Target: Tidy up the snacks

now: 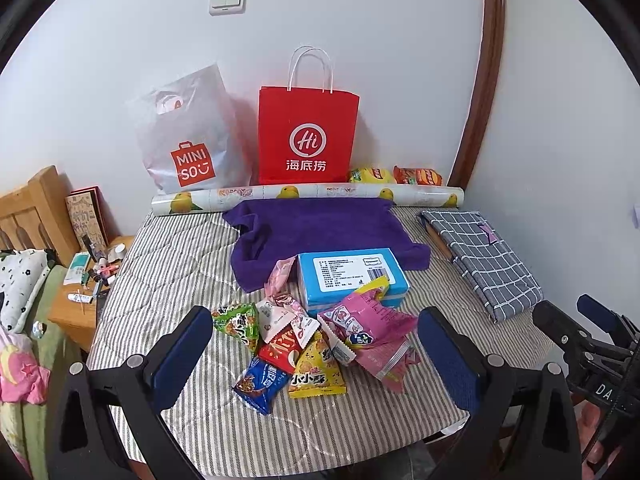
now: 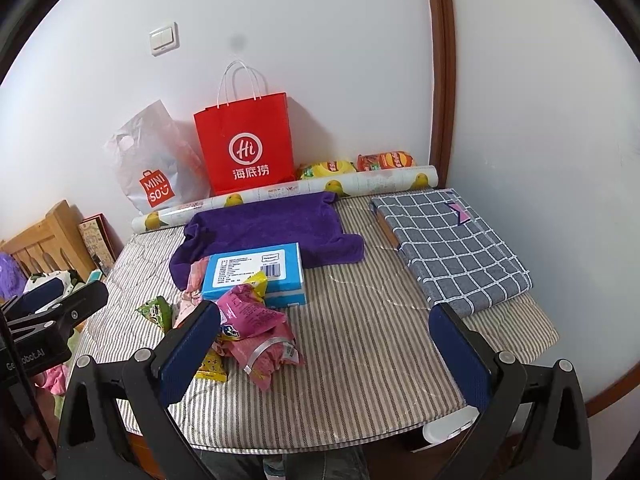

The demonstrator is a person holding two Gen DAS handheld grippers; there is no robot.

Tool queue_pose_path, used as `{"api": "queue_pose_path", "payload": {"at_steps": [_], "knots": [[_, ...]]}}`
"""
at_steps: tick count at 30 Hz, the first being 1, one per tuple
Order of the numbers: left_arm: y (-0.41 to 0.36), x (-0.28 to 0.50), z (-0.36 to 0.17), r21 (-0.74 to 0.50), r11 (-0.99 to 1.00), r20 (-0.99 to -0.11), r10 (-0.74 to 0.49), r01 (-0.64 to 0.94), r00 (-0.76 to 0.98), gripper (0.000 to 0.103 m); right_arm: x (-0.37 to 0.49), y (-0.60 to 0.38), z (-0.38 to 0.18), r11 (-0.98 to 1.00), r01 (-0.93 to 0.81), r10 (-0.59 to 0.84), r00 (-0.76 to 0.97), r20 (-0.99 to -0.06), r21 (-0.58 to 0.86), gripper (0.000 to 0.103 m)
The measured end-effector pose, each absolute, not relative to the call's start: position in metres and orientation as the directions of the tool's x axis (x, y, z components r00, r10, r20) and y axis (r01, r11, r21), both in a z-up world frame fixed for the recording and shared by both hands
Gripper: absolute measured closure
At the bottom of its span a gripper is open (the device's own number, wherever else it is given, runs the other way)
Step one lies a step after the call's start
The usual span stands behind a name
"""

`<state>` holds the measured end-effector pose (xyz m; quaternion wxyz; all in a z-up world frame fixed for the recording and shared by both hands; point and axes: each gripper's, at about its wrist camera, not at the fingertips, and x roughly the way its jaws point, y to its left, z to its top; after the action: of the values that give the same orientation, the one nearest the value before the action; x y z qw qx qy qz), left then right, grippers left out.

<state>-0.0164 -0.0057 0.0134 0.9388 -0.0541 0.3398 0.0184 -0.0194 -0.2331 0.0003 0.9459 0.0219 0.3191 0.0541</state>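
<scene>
While both grippers — left gripper (image 1: 316,354), right gripper (image 2: 326,346) — hung empty, jaws spread, the snacks (image 1: 304,344) lay unsorted; next, grasp one packet at twelve o'clock.

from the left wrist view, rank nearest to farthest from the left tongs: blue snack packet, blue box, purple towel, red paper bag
1. blue snack packet, just ahead of the left tongs, near edge of the pile
2. blue box, behind the pile
3. purple towel, mid-table
4. red paper bag, upright at the wall
</scene>
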Motion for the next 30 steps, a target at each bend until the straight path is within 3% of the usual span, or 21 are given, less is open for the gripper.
{"api": "queue_pose_path", "payload": {"at_steps": [30], "knots": [[-0.0011, -0.0210, 0.0153, -0.090, 0.993, -0.640, 0.003, -0.078, 0.769, 0.000, -0.0255, -0.2280, 0.0039, 0.992, -0.110, 0.130, 0.803, -0.582, 0.069, 0.000]]}}
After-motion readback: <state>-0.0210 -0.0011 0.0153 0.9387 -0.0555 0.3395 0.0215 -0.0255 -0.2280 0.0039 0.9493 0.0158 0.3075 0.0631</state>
